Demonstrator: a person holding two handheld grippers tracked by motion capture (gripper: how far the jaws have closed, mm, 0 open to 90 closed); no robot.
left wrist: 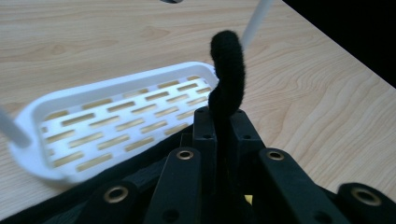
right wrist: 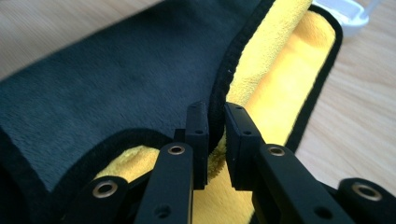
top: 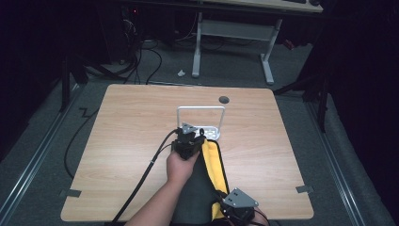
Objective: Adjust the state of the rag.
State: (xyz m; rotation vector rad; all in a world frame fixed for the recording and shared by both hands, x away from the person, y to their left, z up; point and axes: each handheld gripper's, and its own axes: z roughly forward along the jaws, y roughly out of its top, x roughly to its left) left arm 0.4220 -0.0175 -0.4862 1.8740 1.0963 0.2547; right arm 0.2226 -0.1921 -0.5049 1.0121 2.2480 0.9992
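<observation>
- Towel [top: 200,188], dark grey with a yellow underside, lies on the surface between my two hands, its far end at the white rack [top: 201,109].
- Left fingers [left wrist: 223,122] clench its black edging, lifting that far corner toward the rack.
- Right fingers [right wrist: 215,135] pinch the near hem, keeping the cloth stretched.

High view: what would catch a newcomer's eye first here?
The yellow-and-black cloth near the table's front edge stands out brightest on the wooden table. Both hand-held grippers pinch its black edge: the left hand-held gripper at its far end, the right hand-held gripper nearest the person. Just beyond lies a white slotted rack.
</observation>
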